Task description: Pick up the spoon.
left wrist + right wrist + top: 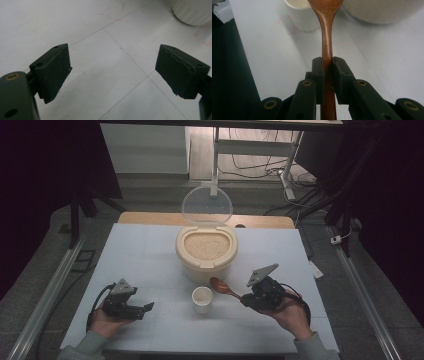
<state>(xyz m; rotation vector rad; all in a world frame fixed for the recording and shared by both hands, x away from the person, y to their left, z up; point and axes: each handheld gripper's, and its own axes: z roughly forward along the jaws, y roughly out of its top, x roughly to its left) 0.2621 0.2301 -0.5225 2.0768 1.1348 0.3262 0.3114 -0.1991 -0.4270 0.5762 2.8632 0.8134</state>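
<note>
My right gripper [246, 299] [327, 65] is shut on the handle of a brown wooden spoon [223, 288] [327, 37], whose bowl points toward the cream rice bin [206, 251]. The bin holds rice and its clear lid [207, 205] stands open behind it. A small white cup [202, 299] [299, 15] stands in front of the bin, just left of the spoon. At the near left, my left gripper [148, 307] [113, 68] rests low over the white table [107, 55], jaws wide apart with nothing between them.
The white table [140, 255] ends at a wooden strip at the back. Metal rails run along both sides, with dark floor and cables beyond. The white cup's base [193, 11] shows at the top right of the left gripper view.
</note>
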